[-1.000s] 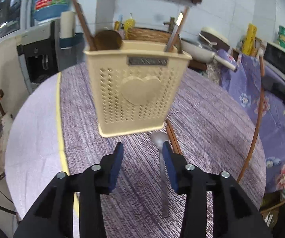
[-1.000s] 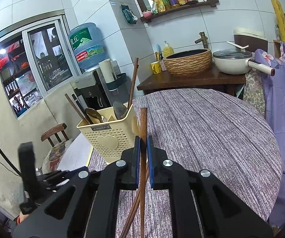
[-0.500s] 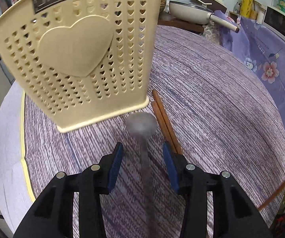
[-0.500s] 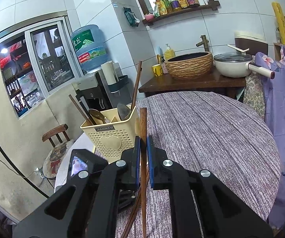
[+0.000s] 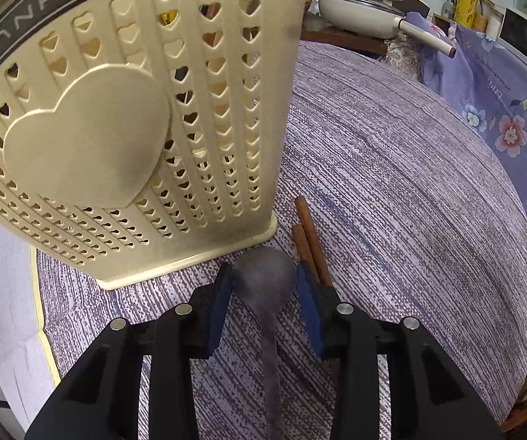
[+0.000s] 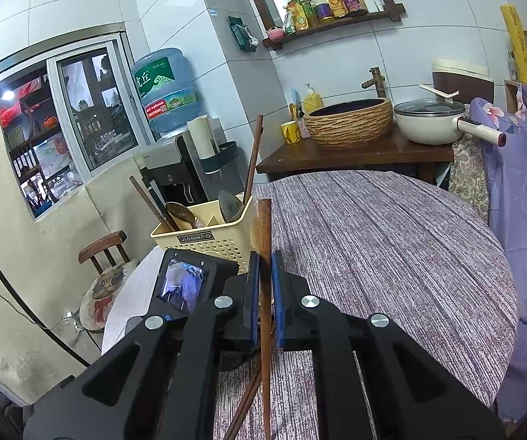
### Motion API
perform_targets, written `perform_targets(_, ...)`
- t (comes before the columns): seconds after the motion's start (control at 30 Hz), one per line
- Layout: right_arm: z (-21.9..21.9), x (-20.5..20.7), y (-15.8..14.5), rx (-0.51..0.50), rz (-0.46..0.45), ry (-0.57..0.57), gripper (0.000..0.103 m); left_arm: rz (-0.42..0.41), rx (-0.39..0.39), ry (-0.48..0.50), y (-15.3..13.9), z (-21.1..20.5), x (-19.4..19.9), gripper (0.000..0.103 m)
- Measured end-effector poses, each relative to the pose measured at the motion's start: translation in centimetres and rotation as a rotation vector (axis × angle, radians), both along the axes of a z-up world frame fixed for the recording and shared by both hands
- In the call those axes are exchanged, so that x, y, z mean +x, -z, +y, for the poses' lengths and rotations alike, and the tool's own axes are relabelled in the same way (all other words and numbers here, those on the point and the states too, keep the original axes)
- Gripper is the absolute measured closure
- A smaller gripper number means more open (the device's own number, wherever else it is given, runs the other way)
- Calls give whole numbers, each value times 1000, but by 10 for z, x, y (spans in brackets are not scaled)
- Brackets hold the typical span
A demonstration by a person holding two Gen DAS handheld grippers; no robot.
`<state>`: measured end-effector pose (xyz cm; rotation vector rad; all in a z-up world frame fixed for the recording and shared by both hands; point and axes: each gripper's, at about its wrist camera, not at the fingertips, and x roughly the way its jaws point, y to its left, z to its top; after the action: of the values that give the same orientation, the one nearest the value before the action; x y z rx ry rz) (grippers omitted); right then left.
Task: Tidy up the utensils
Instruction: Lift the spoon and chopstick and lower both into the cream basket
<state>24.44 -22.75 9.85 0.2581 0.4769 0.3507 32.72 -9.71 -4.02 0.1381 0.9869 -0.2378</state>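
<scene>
Part-filled, the cream perforated plastic utensil basket (image 6: pixel 204 236) stands near the bench's left edge; my left tool (image 5: pixel 265 293), fingers apart, straddles the grey metal spoon (image 5: pixel 265 282) lying before it, while my right tool (image 6: pixel 264 286) clamps a brown wooden chopstick (image 6: pixel 264 242), another pair still on the bench

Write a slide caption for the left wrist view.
Open left gripper straddles a metal spoon lying beside the cream utensil basket.

A dark metal spoon (image 5: pixel 265 282) lies flat on the bench, bowl toward the cream heart-perforated holder (image 5: pixel 124 117), which stands upright with utensils inside. Two brown chopsticks (image 5: pixel 309 238) lie just beside the spoon.
</scene>
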Motion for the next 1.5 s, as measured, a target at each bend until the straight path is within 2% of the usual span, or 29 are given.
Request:
perform_targets(0.13, 0, -2, -1, 5, -5, -12, 95, -36, -52, -16, -10, 13, -11, 67)
perform_targets(0.53, 0, -9, -17, 26, -36, -62, 95, -305, -205, -58, -79, 56, -82, 67)
perform_targets(0.77, 8, -10, -31, 7, -72, -79, 95, -370, -225, -76, -100, 64, -94, 67)
perform_targets(1.0, 16, -6, -43, 6, -89, -108, 95, -395, -249, -81, -111, 71, -99, 67)
perform_targets(1.17, 22, 3, -67, 20, -125, -146, 95, -446, -289, -74, -141, 80, -102, 67)
perform_targets(1.33, 35, 18, -106, 15, -204, -155, 95, -575, -325, -116, -197, 94, -90, 67)
perform_targets(1.5, 47, 40, -151, 7, -312, -112, 95, -713, -311, -186, -240, 97, -66, 67)
